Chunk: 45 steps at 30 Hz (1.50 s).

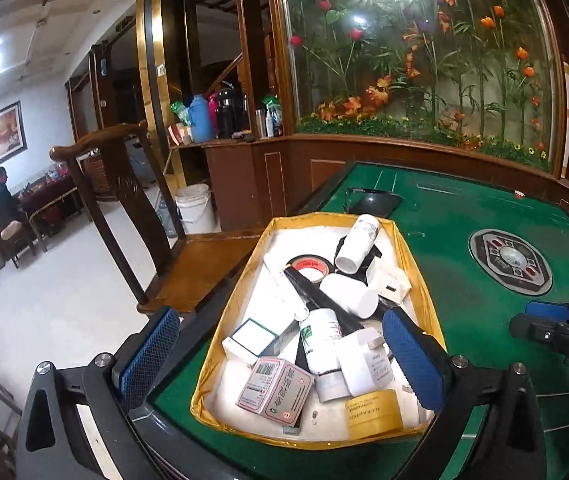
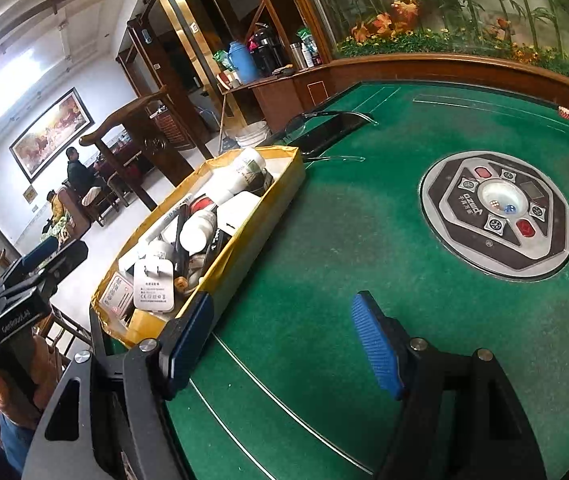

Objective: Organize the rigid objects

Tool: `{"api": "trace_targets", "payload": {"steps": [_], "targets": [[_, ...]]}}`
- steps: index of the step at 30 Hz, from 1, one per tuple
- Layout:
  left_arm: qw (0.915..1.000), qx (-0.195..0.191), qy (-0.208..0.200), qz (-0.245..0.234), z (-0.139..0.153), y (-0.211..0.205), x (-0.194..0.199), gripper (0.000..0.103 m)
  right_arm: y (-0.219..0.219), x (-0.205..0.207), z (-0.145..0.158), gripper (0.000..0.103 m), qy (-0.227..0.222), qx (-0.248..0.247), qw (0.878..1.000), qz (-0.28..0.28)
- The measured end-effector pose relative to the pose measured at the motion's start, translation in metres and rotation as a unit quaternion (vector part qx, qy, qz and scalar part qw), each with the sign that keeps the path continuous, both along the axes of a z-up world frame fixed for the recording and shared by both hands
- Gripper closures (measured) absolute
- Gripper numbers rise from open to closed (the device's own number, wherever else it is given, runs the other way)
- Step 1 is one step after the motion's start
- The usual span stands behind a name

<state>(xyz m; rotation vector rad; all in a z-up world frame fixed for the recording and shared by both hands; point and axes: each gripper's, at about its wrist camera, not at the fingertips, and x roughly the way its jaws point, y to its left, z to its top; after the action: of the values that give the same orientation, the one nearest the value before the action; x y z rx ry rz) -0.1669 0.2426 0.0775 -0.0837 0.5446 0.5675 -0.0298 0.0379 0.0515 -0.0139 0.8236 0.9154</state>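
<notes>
Chair of dark wood stands just beside the left edge of the green table, its seat level with the tabletop. Next comes the left gripper, jaws spread wide and empty, hovering over the near end of the yellow-rimmed box, one blue pad outside the box's left wall and the other above its right side. That box sits at the table's left edge with its long walls running away from the camera, and it is crowded: three white bottles can be counted, along with one roll of black tape, two white plug adapters, one pink-printed carton and one yellow-lidded jar; smaller pieces underneath cannot be told apart. Right of the box the felt lies open, broken only by the round control panel at the centre. Over that open felt hangs the right gripper, jaws apart and holding nothing, its left pad just beside the box's near corner.
</notes>
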Motion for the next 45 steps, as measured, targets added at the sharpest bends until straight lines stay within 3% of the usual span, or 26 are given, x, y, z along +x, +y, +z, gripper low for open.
{"api": "trace_targets", "payload": {"steps": [9, 16, 23, 33, 45], "targets": [[0.9998, 0.001, 0.007, 0.017, -0.003, 0.006, -0.004, 0.000, 0.010, -0.010, -0.006, 0.032, -0.006, -0.018, 1.000, 0.019], [0.9977, 0.025, 0.043, 0.046, -0.007, 0.008, 0.000, 0.000, 0.013, -0.013, -0.009, 0.031, -0.007, -0.027, 0.999, 0.027], [0.9966, 0.036, 0.060, 0.043, -0.013, 0.005, 0.001, 0.000, 0.015, -0.016, -0.012, 0.032, -0.011, -0.034, 0.999, 0.032], [0.9978, 0.002, 0.058, 0.033, -0.016, 0.014, -0.001, 0.000, 0.019, -0.019, -0.014, 0.031, -0.017, -0.040, 0.998, 0.038], [0.9978, -0.005, 0.059, 0.028, -0.020, 0.017, -0.001, 0.000, 0.024, -0.025, -0.017, 0.031, -0.025, -0.048, 0.997, 0.047]]}}
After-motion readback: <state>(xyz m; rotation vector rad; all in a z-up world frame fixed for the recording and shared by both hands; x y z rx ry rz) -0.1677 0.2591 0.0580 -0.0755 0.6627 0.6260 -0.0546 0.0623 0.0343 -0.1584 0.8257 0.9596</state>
